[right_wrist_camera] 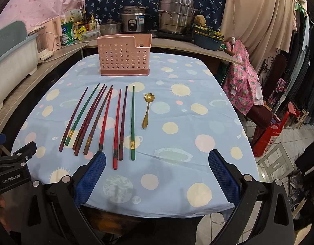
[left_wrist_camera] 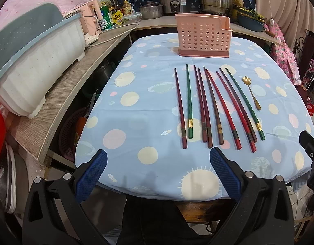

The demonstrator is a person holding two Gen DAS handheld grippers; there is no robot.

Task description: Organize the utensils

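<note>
Several red, green and dark chopsticks [left_wrist_camera: 210,106] lie side by side on the blue dotted tablecloth [left_wrist_camera: 136,102]; they also show in the right wrist view [right_wrist_camera: 99,120]. A small gold spoon [left_wrist_camera: 251,92] lies to their right, also seen in the right wrist view [right_wrist_camera: 147,110]. A pink perforated utensil holder [left_wrist_camera: 204,35] stands upright at the table's far side, as the right wrist view [right_wrist_camera: 124,56] shows. My left gripper [left_wrist_camera: 158,159] is open and empty above the near table edge. My right gripper [right_wrist_camera: 157,159] is open and empty, near the chopsticks' ends.
A white dish-drainer bin [left_wrist_camera: 40,65] sits on the left counter [left_wrist_camera: 61,110]. Pots and a rice cooker [left_wrist_camera: 173,2] stand on the counter behind the table. A chair with pink cloth [right_wrist_camera: 245,81] and a red box [right_wrist_camera: 271,134] are on the right.
</note>
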